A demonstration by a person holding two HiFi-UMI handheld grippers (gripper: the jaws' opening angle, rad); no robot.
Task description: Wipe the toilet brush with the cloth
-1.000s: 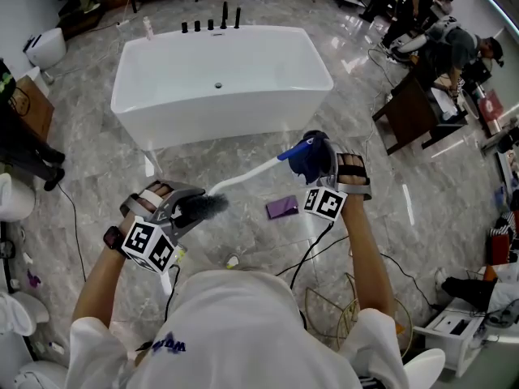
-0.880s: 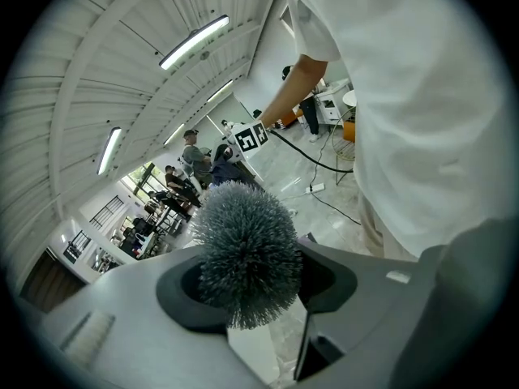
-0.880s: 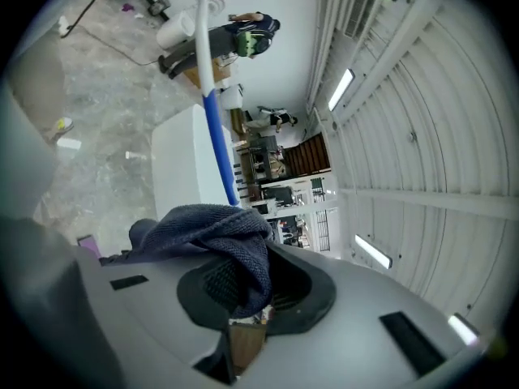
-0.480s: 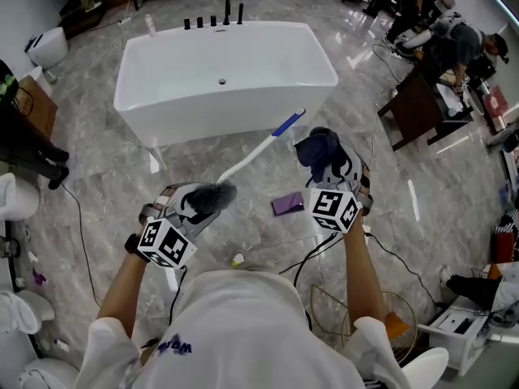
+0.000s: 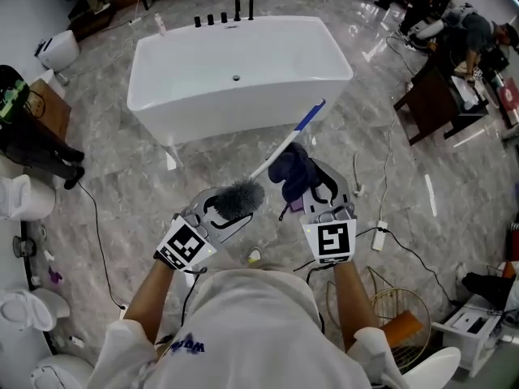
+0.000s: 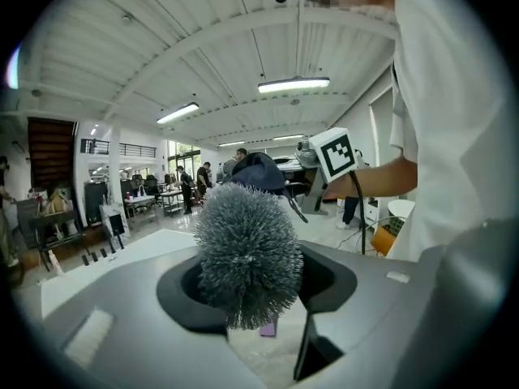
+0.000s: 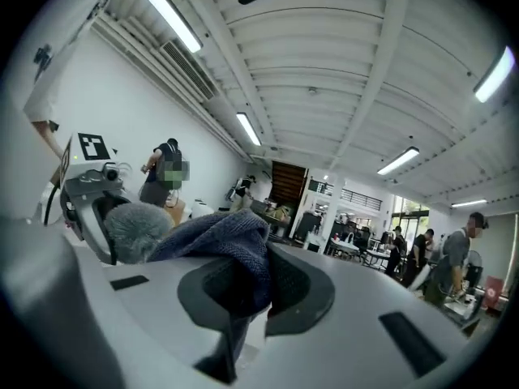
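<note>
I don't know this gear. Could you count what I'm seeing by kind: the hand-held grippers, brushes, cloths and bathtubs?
2 grippers: left gripper, right gripper
1 toilet brush, in the left gripper
1 cloth, dark blue, in the right gripper
1 bathtub, white
Total: 5

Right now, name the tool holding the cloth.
The right tool, clamped on the dark blue cloth; the left tool grips the toilet brush by its bristles.

Cloth now nearer brush head
</note>
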